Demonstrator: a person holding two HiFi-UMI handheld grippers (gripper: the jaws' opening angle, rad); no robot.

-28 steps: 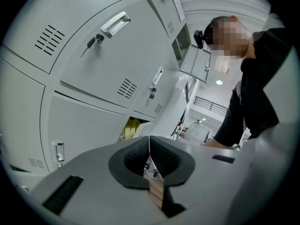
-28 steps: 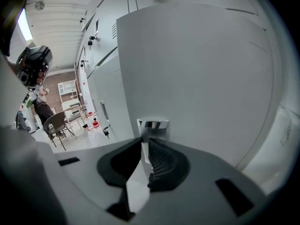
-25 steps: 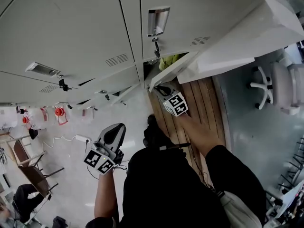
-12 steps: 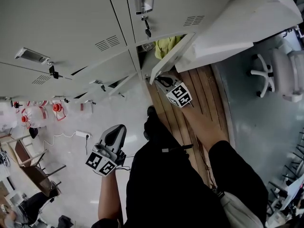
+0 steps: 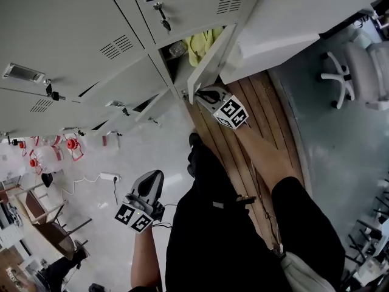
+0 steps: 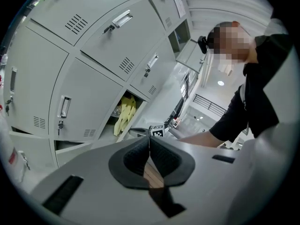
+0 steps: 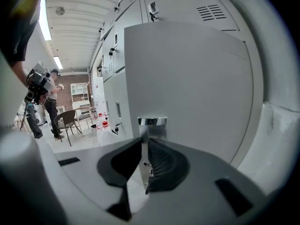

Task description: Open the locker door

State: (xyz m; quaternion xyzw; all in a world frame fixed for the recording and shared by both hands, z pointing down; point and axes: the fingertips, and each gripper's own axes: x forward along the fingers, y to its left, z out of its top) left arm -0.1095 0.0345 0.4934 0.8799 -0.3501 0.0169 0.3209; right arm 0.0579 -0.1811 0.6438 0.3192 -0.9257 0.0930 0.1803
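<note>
head view: the locker door [image 5: 209, 59] is seen ajar, its free edge right at the right gripper [image 5: 205, 94]; the left gripper [image 5: 152, 180] is hung low, well apart.
left gripper view: jaws are pressed together, nothing held.
right gripper view: the door handle [image 7: 151, 121] is pinched upright between narrow jaws, which are closing.

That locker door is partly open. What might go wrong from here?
The right gripper, its jaws closing, pinches only the thin chrome handle, so it might slip off as the door is pulled. The yellow things inside might tumble out.
</note>
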